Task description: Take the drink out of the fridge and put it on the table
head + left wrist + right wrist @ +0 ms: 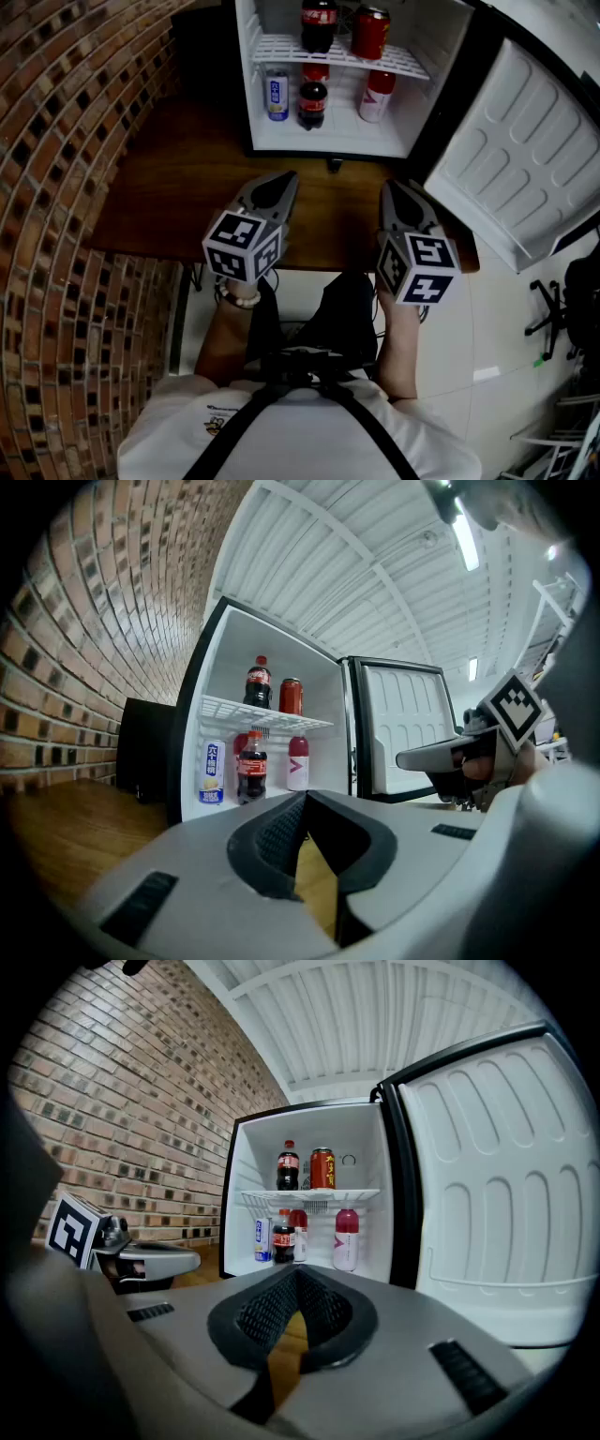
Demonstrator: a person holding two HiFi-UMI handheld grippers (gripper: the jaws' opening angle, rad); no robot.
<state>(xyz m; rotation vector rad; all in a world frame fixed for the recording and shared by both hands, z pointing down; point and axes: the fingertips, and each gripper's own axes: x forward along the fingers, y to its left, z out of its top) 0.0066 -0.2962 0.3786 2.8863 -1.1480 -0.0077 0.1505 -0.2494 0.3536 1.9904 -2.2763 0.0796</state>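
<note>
The small white fridge (258, 84) stands open on the wooden table (178, 187). Its wire shelf carries a cola bottle (319, 23) and a red can (370, 33). On its floor stand a blue-and-white can (277, 94), a second cola bottle (312, 103) and a pink-and-white bottle (377, 94). My left gripper (284, 180) and right gripper (394, 189) hover side by side over the table's near half, short of the fridge. Both point at it, both are shut and both are empty. The left gripper view shows the drinks (251, 766) ahead, and so does the right gripper view (283, 1237).
The fridge door (525, 159) swings wide open to the right, past the table's edge. A brick wall (66, 141) curves along the left. A dark box (145, 752) stands left of the fridge. Bare wood lies between the grippers and the fridge.
</note>
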